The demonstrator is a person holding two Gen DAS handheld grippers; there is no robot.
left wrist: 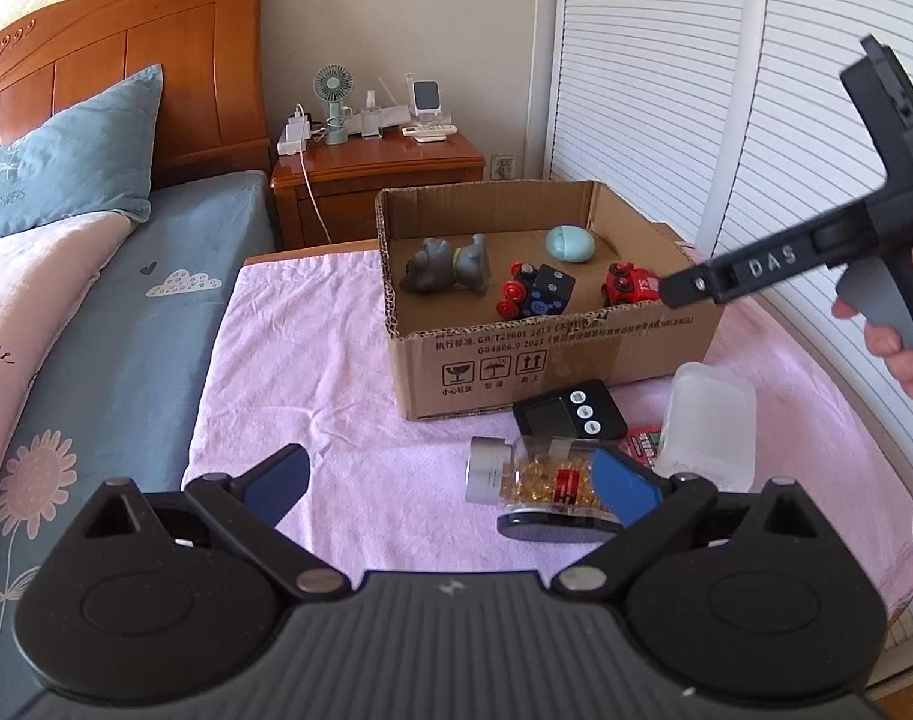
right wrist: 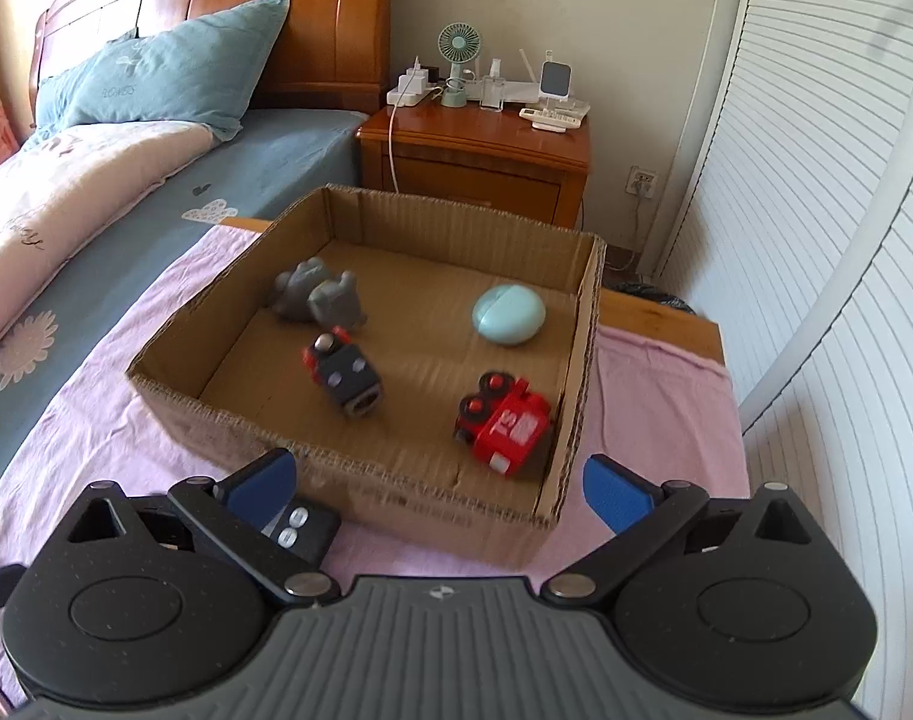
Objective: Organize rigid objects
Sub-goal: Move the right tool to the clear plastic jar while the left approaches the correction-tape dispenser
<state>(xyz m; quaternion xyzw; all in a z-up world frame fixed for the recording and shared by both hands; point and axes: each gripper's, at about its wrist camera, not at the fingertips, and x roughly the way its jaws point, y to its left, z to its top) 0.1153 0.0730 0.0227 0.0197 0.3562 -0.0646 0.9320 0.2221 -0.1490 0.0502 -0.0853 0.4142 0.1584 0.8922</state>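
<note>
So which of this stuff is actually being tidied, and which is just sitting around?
Being tidied:
cardboard box
grey toy
black train
red train
mint case
pill bottle
timer
clear container

Just there:
pillow
nightstand
fan

Left gripper (left wrist: 450,483) fingers spread, right gripper (right wrist: 441,483) fingers spread

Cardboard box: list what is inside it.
Inside the cardboard box: a grey animal figure, a dark toy train, a red toy train and a mint case. Its near wall hides the floor strip behind it.
</note>
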